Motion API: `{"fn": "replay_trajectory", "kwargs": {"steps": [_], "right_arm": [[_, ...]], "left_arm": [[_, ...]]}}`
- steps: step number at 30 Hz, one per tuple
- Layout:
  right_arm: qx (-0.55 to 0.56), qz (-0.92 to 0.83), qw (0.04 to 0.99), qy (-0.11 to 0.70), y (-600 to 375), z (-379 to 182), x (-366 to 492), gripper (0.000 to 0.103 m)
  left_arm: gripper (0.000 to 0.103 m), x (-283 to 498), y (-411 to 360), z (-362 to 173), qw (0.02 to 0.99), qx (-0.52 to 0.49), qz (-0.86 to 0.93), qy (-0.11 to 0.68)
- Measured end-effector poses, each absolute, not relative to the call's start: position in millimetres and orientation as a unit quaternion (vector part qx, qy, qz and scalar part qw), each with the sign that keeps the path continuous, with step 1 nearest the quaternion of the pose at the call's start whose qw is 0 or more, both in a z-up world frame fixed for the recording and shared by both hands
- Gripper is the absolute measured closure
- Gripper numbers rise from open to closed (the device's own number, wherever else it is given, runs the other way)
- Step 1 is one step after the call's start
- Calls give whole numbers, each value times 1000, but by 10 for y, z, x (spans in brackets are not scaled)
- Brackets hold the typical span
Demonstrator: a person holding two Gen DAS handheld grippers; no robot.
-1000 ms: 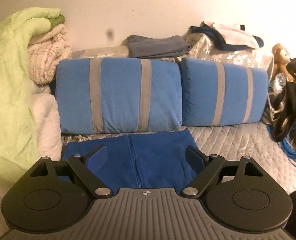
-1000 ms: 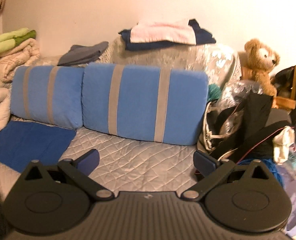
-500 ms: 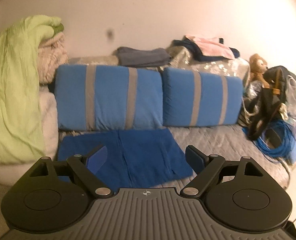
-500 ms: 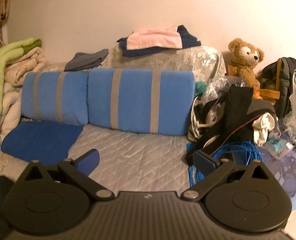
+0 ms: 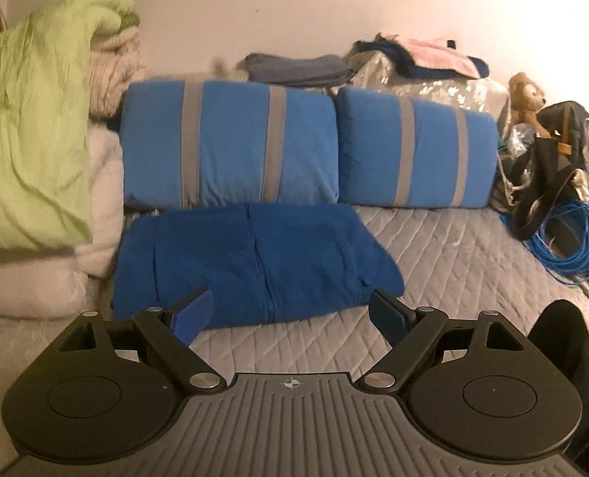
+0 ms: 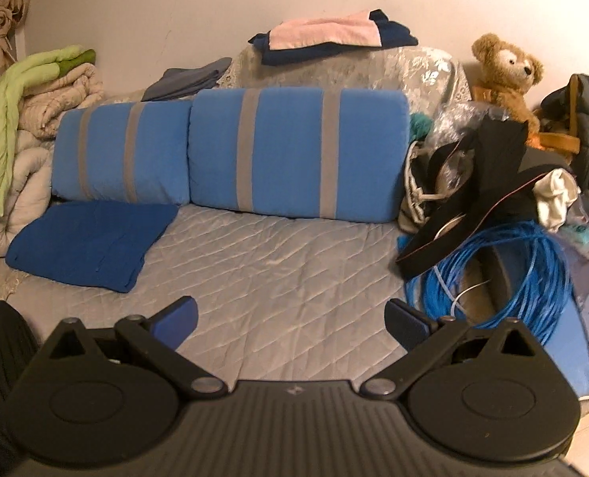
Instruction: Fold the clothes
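Note:
A folded dark blue garment (image 5: 254, 262) lies flat on the grey quilted bed (image 5: 453, 254), in front of the left blue pillow. It also shows at the left of the right wrist view (image 6: 91, 244). My left gripper (image 5: 292, 314) is open and empty, just short of the garment's near edge. My right gripper (image 6: 292, 320) is open and empty over bare quilt (image 6: 278, 270), to the right of the garment.
Two blue pillows with grey stripes (image 5: 230, 143) (image 6: 298, 151) lean at the back. Green and cream blankets (image 5: 28, 119) pile at the left. Folded clothes (image 6: 330, 35) sit behind the pillows. A teddy bear (image 6: 504, 71), black bags (image 6: 489, 183) and a blue cable coil (image 6: 504, 274) crowd the right.
Both grippers have pulled back from the pillows, so more of the bed shows. The blue garment stays flat where it was. Both grippers stay open.

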State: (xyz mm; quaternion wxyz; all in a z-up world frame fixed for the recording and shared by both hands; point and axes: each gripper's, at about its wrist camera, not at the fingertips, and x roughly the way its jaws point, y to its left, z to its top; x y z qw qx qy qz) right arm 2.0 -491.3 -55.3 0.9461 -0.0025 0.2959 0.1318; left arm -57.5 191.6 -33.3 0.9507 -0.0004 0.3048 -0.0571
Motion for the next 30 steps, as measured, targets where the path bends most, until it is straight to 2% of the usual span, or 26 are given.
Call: {"fn": "replay_trajectory", "kwargs": {"steps": [16, 30], "right_arm": [[26, 126, 945, 300, -4789, -1454, 444, 0], [18, 121, 939, 321, -4517, -2041, 836, 0]], "left_arm": [[17, -215, 1984, -1330, 937, -31, -56, 342], [17, 128, 1881, -1858, 936, -18, -47, 349]]}}
